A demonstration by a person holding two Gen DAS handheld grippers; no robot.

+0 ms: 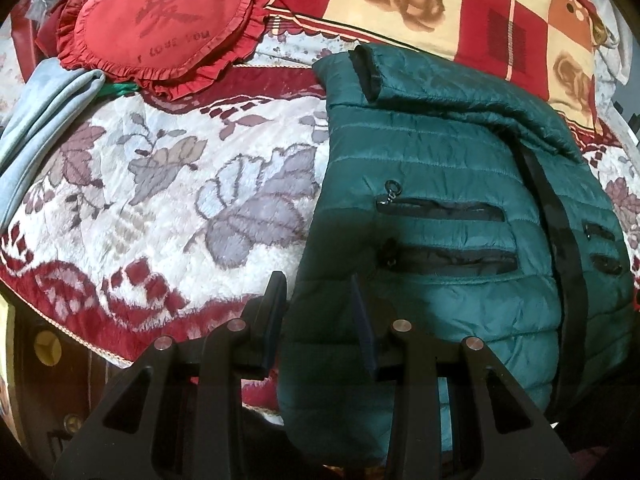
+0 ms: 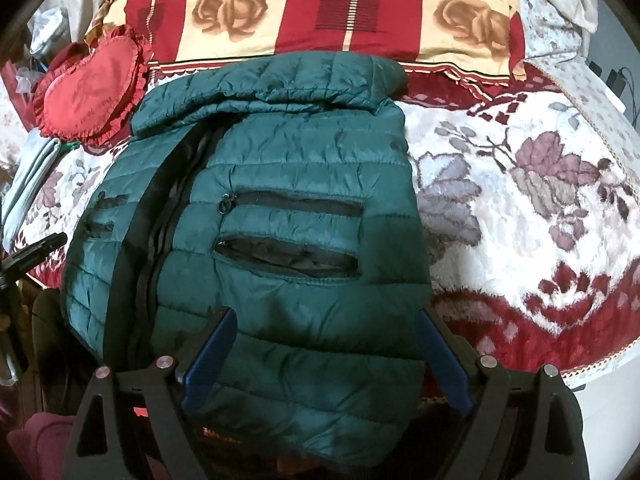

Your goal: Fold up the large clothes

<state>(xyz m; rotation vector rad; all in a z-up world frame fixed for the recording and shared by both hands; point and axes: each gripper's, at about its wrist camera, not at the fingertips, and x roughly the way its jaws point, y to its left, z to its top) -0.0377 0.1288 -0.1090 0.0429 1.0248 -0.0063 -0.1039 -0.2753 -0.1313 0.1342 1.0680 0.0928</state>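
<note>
A dark green quilted puffer jacket lies on the bed with its front up, black zipper down the middle and zipped pockets showing; a sleeve is folded across its top. It also fills the middle of the right wrist view. My left gripper hovers at the jacket's left hem edge, jaws partly open, the jacket's edge between them. My right gripper is open wide over the jacket's right hem, fingers on either side of the fabric, not closed on it.
A floral red and white blanket covers the bed. A red heart cushion and a checked rose pillow lie at the head. A folded pale blue cloth lies at the left edge.
</note>
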